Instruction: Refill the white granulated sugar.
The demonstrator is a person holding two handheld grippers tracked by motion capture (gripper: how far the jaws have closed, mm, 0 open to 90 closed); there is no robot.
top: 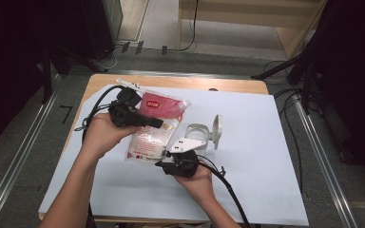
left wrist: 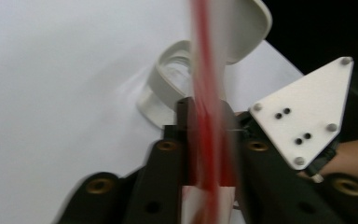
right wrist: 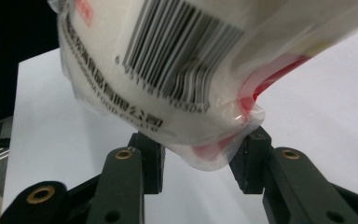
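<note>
High view: my left gripper (top: 158, 123) is clamping the red-and-white bag (top: 153, 129); my right gripper (right wrist: 199, 161) is hanging parted, bag corner between its jaws.

This looks like a lab: a wooden table (top: 171, 81) under white sheet (top: 247, 156), floor rails (top: 21, 161), loose cables (top: 290, 118), dark curtains (top: 9, 57).

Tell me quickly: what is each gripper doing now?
Left gripper: shut on the bag.
Right gripper: open, the bag's corner between its jaws, not yet pinched.
</note>
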